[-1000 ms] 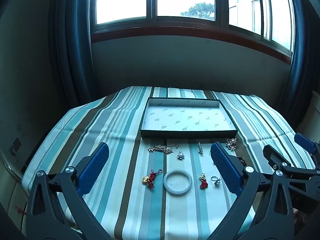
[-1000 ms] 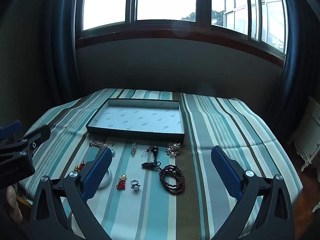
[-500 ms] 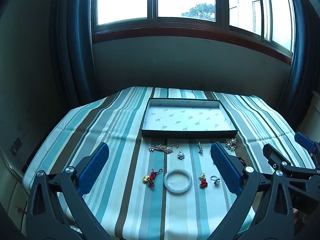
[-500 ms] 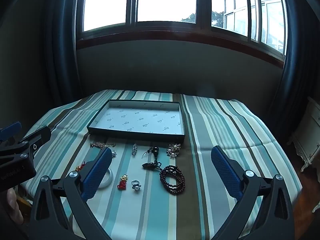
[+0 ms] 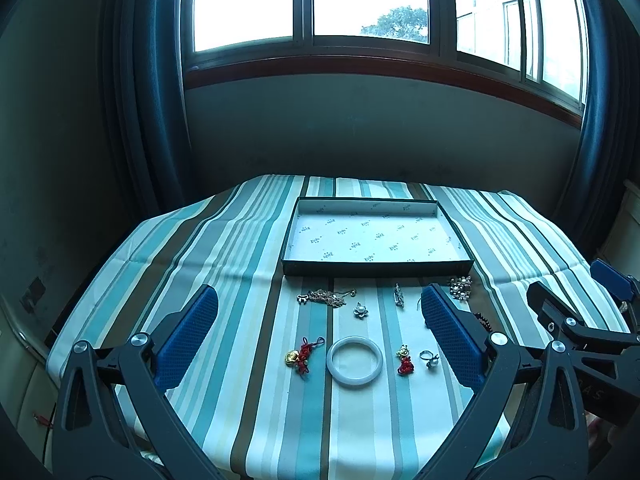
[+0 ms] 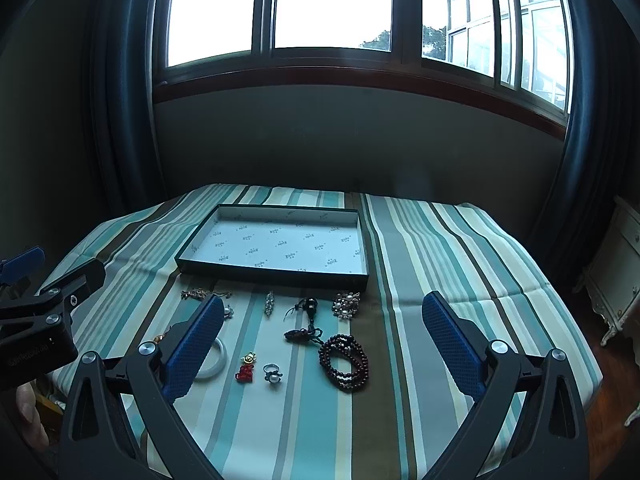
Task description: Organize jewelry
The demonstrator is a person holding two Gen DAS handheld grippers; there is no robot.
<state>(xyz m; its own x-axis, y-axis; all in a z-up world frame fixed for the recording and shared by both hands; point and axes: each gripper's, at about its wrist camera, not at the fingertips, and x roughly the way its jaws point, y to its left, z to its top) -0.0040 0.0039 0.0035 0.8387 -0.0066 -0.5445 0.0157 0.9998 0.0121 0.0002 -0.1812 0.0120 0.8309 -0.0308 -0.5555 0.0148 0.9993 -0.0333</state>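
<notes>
Both the left claw (image 5: 318, 336) and right claw (image 6: 322, 338) are hovering wide open, empty, low in frame above jewelry below the tray (image 5: 376, 268).

Right gripper (image 6: 320, 336) wide open, nothing between the blue pads, hovering over the near edge of the striped tablecloth (image 6: 460, 264). Shallow tray (image 6: 276, 276) sits mid-table, only patterned liner inside. Jewelry laid out in front of it: dark bead bracelet (image 6: 344, 362), pearl brooch (image 6: 346, 305), black corded pendant (image 6: 305, 322), pearl ring (image 6: 273, 373), red charm (image 6: 245, 369), white bangle (image 6: 214, 362) half hidden behind left pad. Left gripper (image 6: 44, 304) visible at frame left.
</notes>
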